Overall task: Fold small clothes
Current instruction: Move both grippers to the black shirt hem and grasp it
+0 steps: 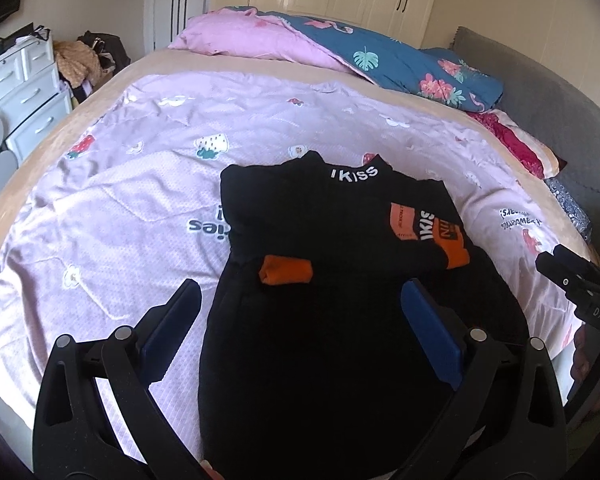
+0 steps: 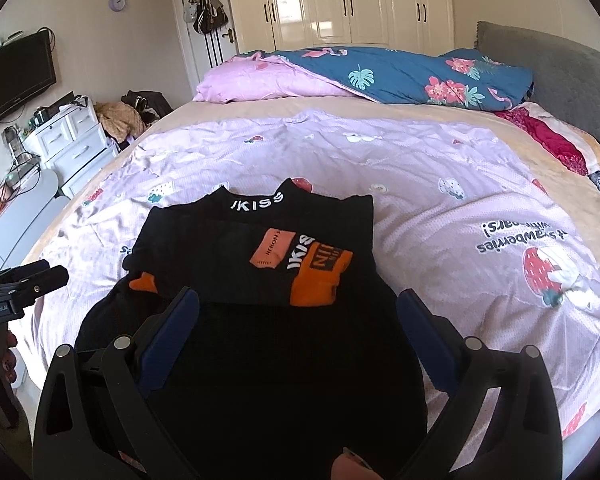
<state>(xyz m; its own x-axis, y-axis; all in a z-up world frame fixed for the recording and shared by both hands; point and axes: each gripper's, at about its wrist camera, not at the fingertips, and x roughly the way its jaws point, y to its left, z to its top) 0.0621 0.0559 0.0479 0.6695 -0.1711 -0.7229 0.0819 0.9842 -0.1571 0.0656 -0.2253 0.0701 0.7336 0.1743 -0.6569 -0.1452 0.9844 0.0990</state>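
On the bed's pink strawberry-print quilt (image 2: 440, 216) lies a black top (image 1: 320, 240) with both sleeves folded across its chest, orange cuffs showing, collar pointing toward a rolled blue floral duvet (image 2: 412, 76) and a pink pillow (image 2: 260, 80) at the far side. White drawers (image 2: 76, 140) and a heap of bags stand beside the bed; cream wardrobes (image 2: 352, 0) line the back wall. Nothing lies between the tools and the garment. The left gripper (image 1: 300, 316) hovers with its blue pads spread wide over the top's lower half, holding nothing. The right gripper (image 2: 298, 316) is likewise wide apart above the hem; whether either touches the fabric is hard to say.
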